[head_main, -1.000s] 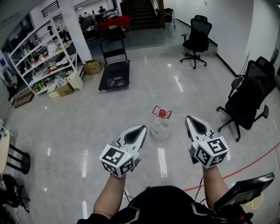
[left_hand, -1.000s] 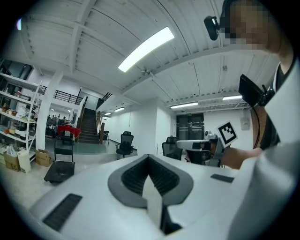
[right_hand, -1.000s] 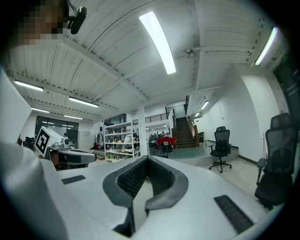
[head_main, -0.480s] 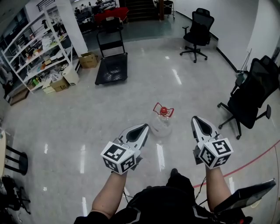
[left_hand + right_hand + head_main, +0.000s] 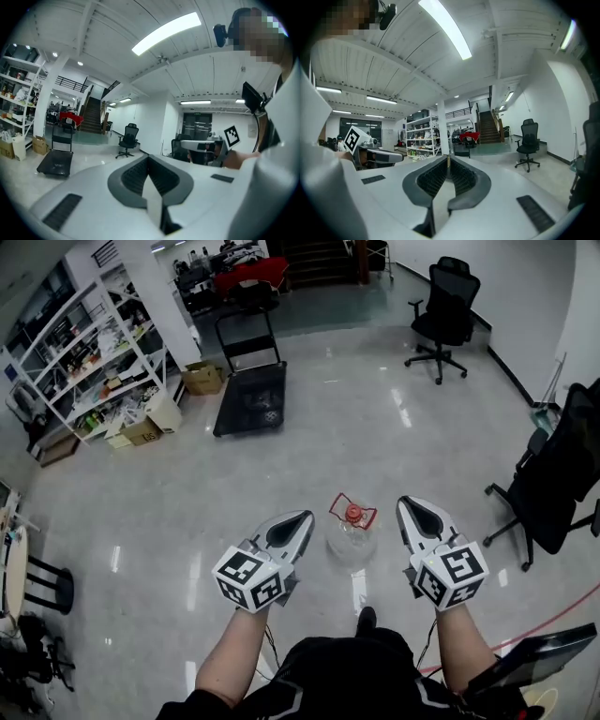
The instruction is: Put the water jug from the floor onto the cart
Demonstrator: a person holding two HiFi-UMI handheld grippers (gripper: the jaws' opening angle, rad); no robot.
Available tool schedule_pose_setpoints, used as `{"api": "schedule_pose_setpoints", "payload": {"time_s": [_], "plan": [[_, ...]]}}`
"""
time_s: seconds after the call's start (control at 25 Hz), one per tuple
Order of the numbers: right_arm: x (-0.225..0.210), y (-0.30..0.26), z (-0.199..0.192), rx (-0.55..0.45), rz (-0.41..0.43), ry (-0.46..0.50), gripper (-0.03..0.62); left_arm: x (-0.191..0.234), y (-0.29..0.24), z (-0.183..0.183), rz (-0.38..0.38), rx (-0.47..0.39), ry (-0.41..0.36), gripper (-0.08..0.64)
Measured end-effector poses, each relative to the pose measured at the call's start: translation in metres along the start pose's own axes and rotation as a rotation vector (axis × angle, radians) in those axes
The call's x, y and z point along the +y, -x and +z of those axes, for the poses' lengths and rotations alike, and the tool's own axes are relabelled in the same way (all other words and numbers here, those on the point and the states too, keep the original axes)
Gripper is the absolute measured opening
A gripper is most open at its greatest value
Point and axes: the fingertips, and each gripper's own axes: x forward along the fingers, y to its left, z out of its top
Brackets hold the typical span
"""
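The glossy grey floor fills the head view. White shelves crowded with goods run along its edge at 10 o'clock, with cardboard boxes at their foot. The black flat cart stands at 11 o'clock, its handle at the far end, well apart from everything near the person. One black office chair sits at 1 o'clock and another at 3 o'clock. The clear water jug, with a red cap and red handle, stands upright on the floor just below the middle of the view, dead ahead of the person at 12 o'clock. It lies between the two grippers, and neither touches it. The left gripper points past it on the 9 o'clock side and the right gripper on the 3 o'clock side. Both have their fingers closed together with nothing between them.
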Motion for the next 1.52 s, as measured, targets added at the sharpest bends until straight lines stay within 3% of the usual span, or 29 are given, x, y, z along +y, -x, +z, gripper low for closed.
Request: {"api": "schedule_pose_setpoints", "payload": {"time_s": [0.16, 0.32, 0.6, 0.76, 0.8, 0.88, 1.0, 1.2, 1.52], "plan": [[-0.032, -0.037, 0.01, -0.019, 0.041, -0.016, 0.0, 0.028, -0.034, 0.013, 0.039, -0.002, -0.006, -0.008], [-0.054, -0.076, -0.006, 0.021, 0.049, -0.055, 0.002, 0.06, -0.06, 0.009, 0.045, 0.039, 0.008, -0.008], [-0.095, -0.14, -0.06, 0.133, -0.017, -0.143, 0.055, 0.102, -0.126, -0.019, -0.046, 0.074, 0.021, -0.008], [-0.138, -0.157, -0.096, 0.241, -0.072, -0.16, 0.077, 0.113, -0.175, -0.037, -0.114, 0.114, 0.079, -0.002], [-0.148, -0.166, -0.108, 0.274, -0.088, -0.163, 0.083, 0.122, -0.187, -0.045, -0.132, 0.141, 0.099, 0.027], [-0.161, -0.187, -0.137, 0.34, -0.123, -0.18, 0.095, 0.148, -0.205, -0.066, -0.149, 0.207, 0.153, 0.073], [-0.184, -0.205, -0.193, 0.417, -0.158, -0.227, 0.098, 0.18, -0.231, -0.112, -0.102, 0.305, 0.191, 0.074], [-0.195, -0.221, -0.292, 0.554, -0.134, -0.371, 0.098, 0.221, -0.263, -0.186, -0.031, 0.431, 0.335, 0.072], [-0.203, -0.232, -0.433, 0.76, -0.143, -0.531, 0.109, 0.26, -0.298, -0.338, 0.001, 0.718, 0.383, 0.078]]}}
